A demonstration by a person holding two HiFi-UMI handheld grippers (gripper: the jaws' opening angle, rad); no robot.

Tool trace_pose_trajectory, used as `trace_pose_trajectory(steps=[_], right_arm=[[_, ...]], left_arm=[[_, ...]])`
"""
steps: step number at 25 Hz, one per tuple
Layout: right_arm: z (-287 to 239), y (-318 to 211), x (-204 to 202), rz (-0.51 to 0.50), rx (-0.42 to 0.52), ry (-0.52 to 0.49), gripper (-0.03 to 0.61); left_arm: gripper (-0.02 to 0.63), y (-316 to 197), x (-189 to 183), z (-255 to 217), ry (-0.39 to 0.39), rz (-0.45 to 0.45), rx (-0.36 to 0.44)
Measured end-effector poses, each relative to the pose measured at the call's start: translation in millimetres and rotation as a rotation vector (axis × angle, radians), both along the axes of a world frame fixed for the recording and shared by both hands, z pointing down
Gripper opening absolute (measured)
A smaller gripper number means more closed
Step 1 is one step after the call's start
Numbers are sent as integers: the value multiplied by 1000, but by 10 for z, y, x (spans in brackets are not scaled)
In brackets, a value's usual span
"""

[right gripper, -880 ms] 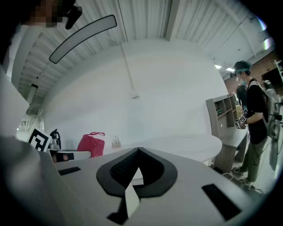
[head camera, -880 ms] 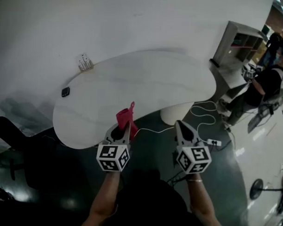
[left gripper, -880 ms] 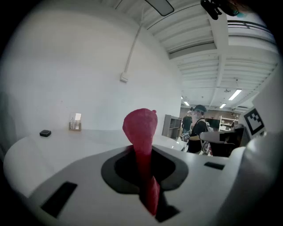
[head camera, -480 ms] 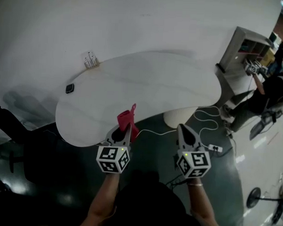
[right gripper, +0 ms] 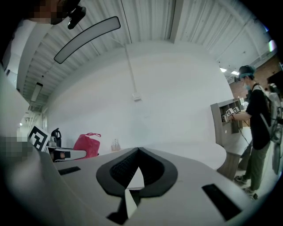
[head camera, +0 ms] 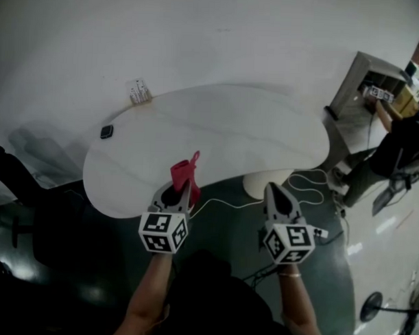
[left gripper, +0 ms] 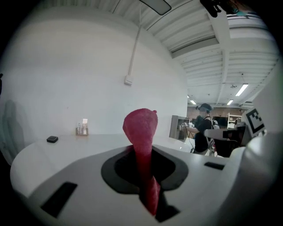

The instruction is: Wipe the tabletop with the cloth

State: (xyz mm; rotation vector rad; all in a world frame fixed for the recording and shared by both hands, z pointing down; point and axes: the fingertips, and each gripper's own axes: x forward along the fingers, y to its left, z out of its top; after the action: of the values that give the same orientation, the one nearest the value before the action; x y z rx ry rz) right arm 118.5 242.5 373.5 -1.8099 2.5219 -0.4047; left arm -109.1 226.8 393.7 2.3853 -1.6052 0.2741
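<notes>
Left tongs (head camera: 186,189) pinch the red cloth (head camera: 184,171) upright over the near edge of the counter (head camera: 224,129), which stretches ahead; right tongs (head camera: 272,191) closed, empty, alongside.

We see a small black obj (head camera: 106,131) left-centre, a small white holder (head camera: 138,91) above it; shelf unit (head camera: 363,76) & person (head camera: 401,146) far right; white cable (head camera: 300,179) lower centre-right.

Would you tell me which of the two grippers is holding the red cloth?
The left gripper: its jaws are shut on the red cloth, which sticks up above them. The right gripper has its jaws together, nothing between them.
</notes>
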Motion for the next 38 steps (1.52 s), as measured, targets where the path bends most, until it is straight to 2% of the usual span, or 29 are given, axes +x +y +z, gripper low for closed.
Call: trace_pose_trajectory(steps=[4, 9, 18, 28, 33, 38], right_arm=[[-27, -151, 64, 24, 2, -36, 3], [21, -504, 21, 15, -4, -46, 3], [100, -1644, 138, 101, -32, -31, 3], [29, -2816, 55, 131, -47, 39, 3], [78, -3159, 52, 123, -55, 79, 3], [269, -3437, 164, 108, -104, 88, 3]], left_arm=[[46, -171, 61, -15, -18, 3, -3], [47, -647, 37, 55, -20, 12, -11], [46, -1964, -142, 112, -24, 21, -9], [46, -3145, -195, 176, 40, 54, -51], [46, -3574, -153, 286, 44, 68, -83], [46, -3958, 12, 490, 29, 88, -138]])
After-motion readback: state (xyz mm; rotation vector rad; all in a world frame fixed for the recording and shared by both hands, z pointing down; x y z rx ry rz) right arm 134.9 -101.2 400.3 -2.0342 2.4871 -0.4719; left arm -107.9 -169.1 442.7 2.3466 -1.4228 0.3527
